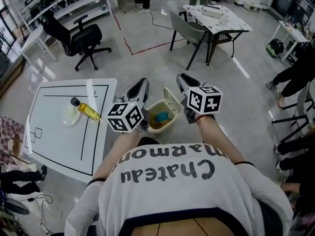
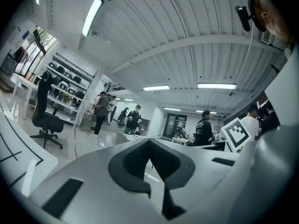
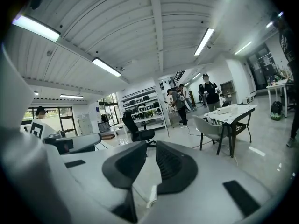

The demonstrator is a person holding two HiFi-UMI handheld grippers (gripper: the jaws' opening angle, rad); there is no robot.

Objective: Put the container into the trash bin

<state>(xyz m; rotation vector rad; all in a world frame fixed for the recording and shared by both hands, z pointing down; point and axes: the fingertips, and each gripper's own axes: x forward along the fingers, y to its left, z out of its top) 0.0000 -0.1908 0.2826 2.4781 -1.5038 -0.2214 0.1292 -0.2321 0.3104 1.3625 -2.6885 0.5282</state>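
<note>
Right, on your left gripper (image 2: 149, 143) the fingers (image 2: 133, 160) were together, on your right gripper (image 3: 151, 148) slightly apart, both empty. A blue thing (image 1: 161, 116), likely the container, lay in the trash bin (image 1: 163, 130); a careless low swing could have knocked it over.

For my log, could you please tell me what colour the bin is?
The bin is cream; the head view shows it best.
</note>
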